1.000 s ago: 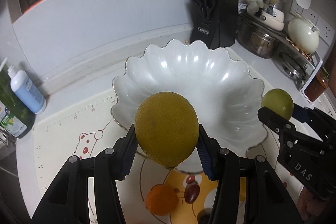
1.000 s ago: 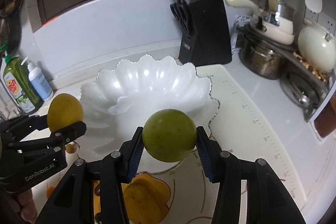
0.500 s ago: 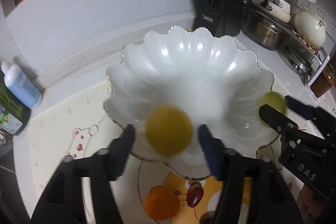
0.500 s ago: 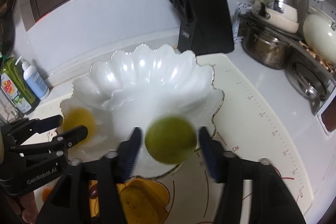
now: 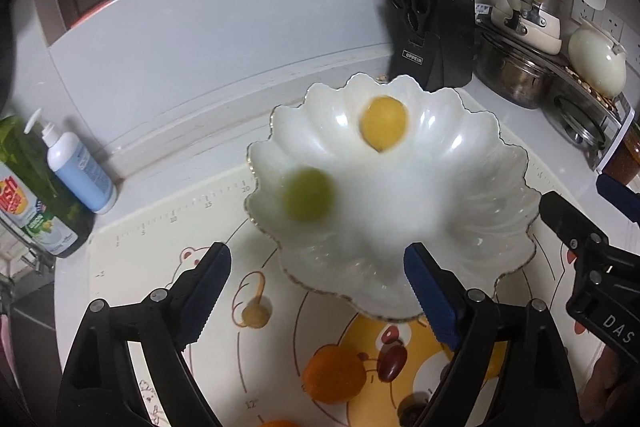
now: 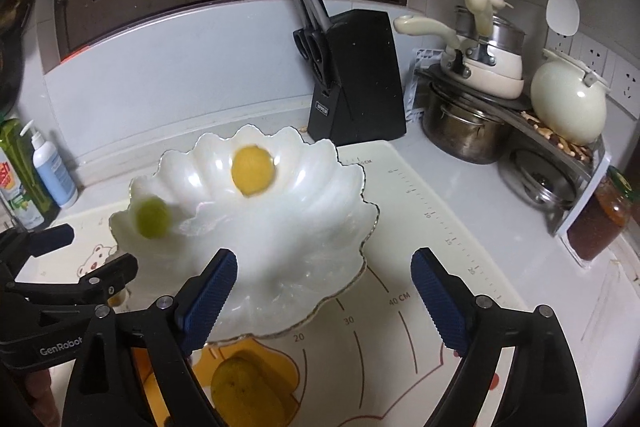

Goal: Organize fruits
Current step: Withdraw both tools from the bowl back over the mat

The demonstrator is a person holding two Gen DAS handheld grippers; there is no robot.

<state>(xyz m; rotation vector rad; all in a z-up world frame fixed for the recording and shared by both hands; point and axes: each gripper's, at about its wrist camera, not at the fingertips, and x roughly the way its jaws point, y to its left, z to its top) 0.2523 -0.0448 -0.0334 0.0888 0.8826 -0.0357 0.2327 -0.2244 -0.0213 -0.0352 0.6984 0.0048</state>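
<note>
In the white bowl (image 5: pixel 500 187), beyond both wide-open, empty grippers' just-parted fingers (image 5: pixel 430 297), lie yellow fruit (image 5: pixel 383 123) and blurred green fruit (image 5: pixel 309 194).

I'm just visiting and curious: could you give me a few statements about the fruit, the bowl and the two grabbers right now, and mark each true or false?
1. A yellow fruit lies in the white bowl. True.
2. The left gripper grips a fruit. False: its jaws have just been opening and stand open, nothing between them.
3. The green fruit sits outside the bowl on the mat. False: it is inside the bowl, blurred.
4. The right gripper is open and empty. True.
5. An orange fruit lies on the mat. True.
</note>
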